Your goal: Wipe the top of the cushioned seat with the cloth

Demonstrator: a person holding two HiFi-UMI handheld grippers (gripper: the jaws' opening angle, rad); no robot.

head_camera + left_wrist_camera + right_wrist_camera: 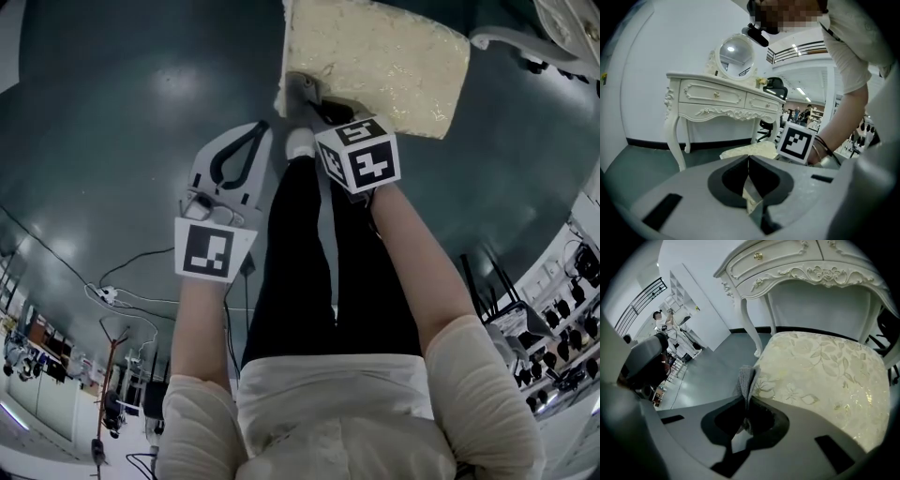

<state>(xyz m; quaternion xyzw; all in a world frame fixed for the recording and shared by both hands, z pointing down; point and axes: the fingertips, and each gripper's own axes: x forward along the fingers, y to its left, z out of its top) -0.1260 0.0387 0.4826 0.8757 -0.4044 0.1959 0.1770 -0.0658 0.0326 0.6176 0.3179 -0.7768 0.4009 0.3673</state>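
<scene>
The cushioned seat (375, 56) has a cream cover with a leaf pattern and lies at the top of the head view. My right gripper (305, 94) is at its near left corner, shut on a small grey cloth (746, 378). In the right gripper view the cloth sticks up between the jaws, at the edge of the seat (820, 366). My left gripper (261, 127) hangs over the floor to the left of the seat, jaws together with nothing in them. From the left gripper (749, 164) view, the seat (750, 151) shows low beyond the jaws.
A white carved dressing table (717, 96) with a round mirror (736, 56) stands over the far side of the seat. The floor (122, 122) is dark grey. A cable and power strip (105, 295) lie on the floor at left. Racks stand at the right edge.
</scene>
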